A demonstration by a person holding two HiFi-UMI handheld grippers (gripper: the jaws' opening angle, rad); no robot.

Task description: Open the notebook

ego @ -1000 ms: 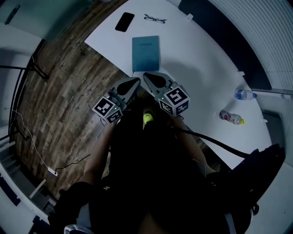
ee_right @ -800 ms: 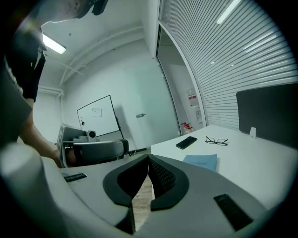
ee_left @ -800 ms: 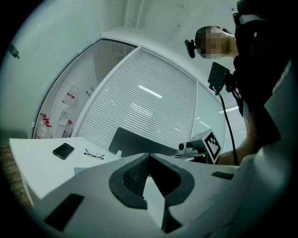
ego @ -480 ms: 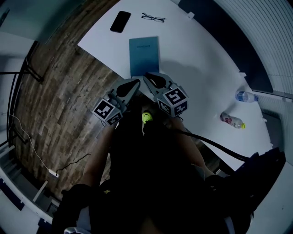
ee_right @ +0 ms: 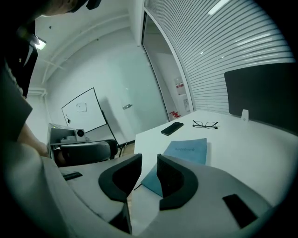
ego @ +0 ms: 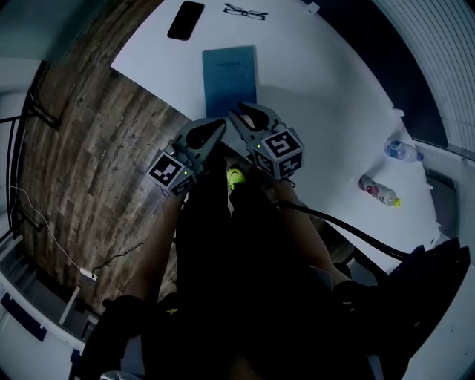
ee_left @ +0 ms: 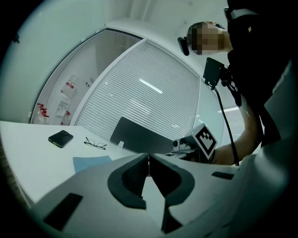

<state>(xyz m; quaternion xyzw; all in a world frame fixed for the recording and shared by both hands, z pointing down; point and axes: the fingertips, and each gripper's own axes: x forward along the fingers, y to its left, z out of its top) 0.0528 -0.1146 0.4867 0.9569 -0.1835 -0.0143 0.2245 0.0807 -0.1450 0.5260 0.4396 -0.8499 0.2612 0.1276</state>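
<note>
Head view: we look steeply down on both grippers, side by side at the near edge of the white table (ego: 326, 96).
Notebook (ego: 230, 74): blue, closed, lying flat on the table just beyond them.
Left gripper (ee_left: 149, 157): we see its jaws together at the tips, with nothing between.
Right gripper (ee_right: 149, 163): jaws opening, only a narrow gap, gripping nothing; the notebook's near corner shows just past them.
Phone (ego: 185, 20): beyond the notebook, near the glasses (ego: 245, 11).
Bottles (ego: 377, 191): 2, at the table's right, well apart from the notebook.
</note>
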